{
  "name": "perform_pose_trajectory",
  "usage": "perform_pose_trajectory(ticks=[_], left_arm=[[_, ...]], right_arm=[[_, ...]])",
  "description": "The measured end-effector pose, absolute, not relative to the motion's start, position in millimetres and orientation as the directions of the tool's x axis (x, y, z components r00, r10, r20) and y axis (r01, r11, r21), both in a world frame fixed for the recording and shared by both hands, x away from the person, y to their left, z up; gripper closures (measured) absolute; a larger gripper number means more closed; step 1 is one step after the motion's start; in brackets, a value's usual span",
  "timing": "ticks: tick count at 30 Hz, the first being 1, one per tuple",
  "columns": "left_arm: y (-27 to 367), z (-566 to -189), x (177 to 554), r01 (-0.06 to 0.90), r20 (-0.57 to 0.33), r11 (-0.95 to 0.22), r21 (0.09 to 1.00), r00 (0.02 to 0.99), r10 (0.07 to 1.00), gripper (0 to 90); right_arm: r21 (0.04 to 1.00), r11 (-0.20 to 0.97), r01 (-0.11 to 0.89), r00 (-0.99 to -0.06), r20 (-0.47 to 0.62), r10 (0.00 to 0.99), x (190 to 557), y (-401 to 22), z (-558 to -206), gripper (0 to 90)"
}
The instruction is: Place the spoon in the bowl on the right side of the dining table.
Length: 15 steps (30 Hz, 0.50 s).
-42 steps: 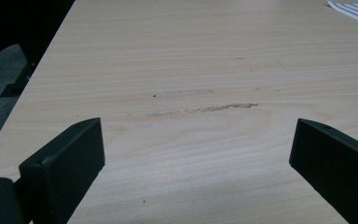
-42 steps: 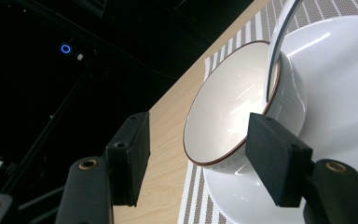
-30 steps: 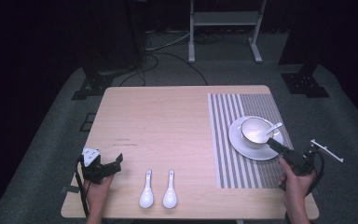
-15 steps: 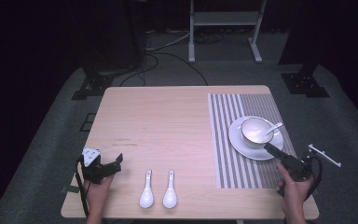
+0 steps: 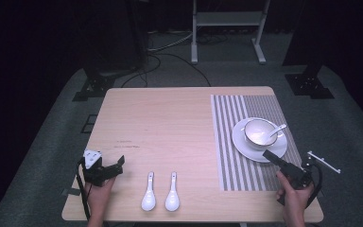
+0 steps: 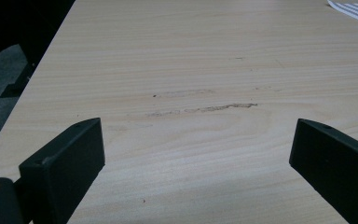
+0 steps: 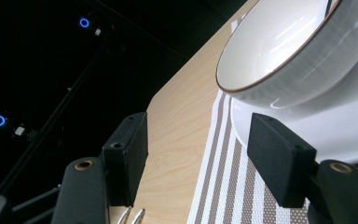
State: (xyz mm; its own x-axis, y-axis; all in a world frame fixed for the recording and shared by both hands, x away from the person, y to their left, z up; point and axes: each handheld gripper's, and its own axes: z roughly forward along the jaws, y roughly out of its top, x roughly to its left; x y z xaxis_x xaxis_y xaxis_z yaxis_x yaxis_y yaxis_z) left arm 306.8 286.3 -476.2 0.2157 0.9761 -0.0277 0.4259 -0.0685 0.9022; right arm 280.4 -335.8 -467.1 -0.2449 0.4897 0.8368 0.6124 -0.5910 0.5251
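Two tools work a wooden counter (image 5: pixel 179 123): at lower left, the left tool (image 5: pixel 118 164) rests with jaws spread wide, empty; two white spoons (image 5: pixel 160 191) lie at bottom centre; at lower right, the right tool (image 5: pixel 270 155), jaws parted, nears the saucer (image 5: pixel 246 144) bearing a bowl (image 5: pixel 260 132).

Dark room, grey carpet (image 5: pixel 52 156), metal stand (image 5: pixel 227 28).
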Motion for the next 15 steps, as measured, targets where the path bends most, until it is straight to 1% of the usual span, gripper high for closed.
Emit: perform_pose_trajectory(ticks=[6,15], left_arm=[[286,-476,307,0.426,-0.026,-0.071,0.902,0.217,0.976,2.0],[286,-476,307,0.425,-0.026,-0.070,0.902,0.216,0.976,2.0]], right_arm=[[0.542,-0.572,0.616,-0.261,0.825,0.500,276,-330,-470,37.2],[0.542,-0.552,0.634,-0.269,0.823,0.500,270,-321,-475,37.2]])
